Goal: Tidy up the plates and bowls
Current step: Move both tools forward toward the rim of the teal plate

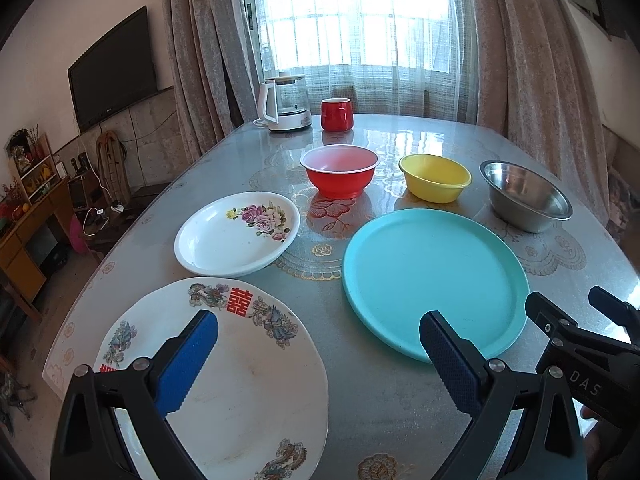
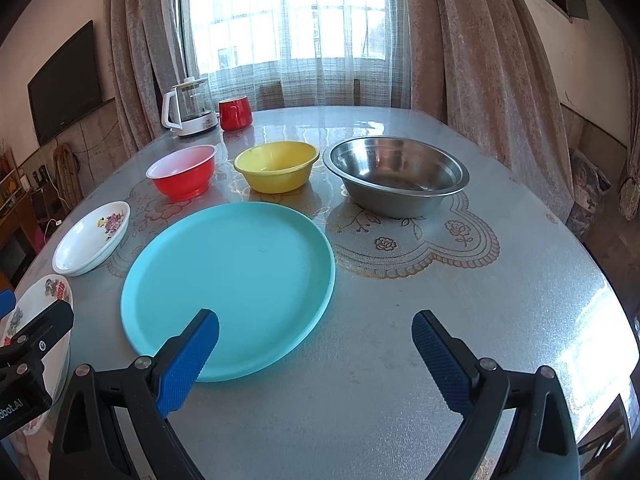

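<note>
You are in a home living-dining room: a black flat-screen television hangs far left, heavy beige curtains frame the far window, and a lace-patterned, glass-covered tabletop carries a white electric kettle.

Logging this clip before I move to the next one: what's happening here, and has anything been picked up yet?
Nothing is held yet. A person holds both grippers open above the near edge of the table. The left gripper hovers between the patterned white plate and the teal plate; the right gripper is at the teal plate's near edge. Beyond lie a floral plate and a row of separate bowls: red bowl, yellow bowl, steel bowl. Nothing is stacked.
</note>
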A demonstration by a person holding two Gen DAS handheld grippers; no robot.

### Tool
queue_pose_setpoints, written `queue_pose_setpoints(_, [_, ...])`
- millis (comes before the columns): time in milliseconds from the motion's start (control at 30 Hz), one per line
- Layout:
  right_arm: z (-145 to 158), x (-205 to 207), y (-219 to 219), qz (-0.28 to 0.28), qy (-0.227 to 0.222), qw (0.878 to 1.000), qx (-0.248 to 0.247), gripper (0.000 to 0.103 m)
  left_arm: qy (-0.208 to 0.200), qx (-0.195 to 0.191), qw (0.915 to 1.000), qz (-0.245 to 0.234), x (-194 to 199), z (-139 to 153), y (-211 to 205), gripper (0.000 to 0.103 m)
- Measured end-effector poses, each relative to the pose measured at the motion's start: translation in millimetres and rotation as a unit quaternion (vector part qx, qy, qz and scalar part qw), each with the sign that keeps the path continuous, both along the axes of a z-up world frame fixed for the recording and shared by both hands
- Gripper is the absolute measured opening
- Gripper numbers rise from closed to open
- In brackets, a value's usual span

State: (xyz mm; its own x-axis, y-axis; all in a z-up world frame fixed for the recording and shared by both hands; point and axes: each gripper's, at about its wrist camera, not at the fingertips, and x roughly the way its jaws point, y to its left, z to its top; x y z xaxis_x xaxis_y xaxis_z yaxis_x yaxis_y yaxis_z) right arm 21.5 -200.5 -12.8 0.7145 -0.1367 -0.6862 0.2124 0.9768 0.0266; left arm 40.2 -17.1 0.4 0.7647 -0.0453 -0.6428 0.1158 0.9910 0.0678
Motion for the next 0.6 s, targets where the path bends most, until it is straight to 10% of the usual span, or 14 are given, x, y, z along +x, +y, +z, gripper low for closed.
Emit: queue_pose_setpoints(600, [-6,5,-17,-0.003,0.005,1.000,0.018,0.099,0.029,-0.014,0.9987,-0.041,13,-5,-9,0.098])
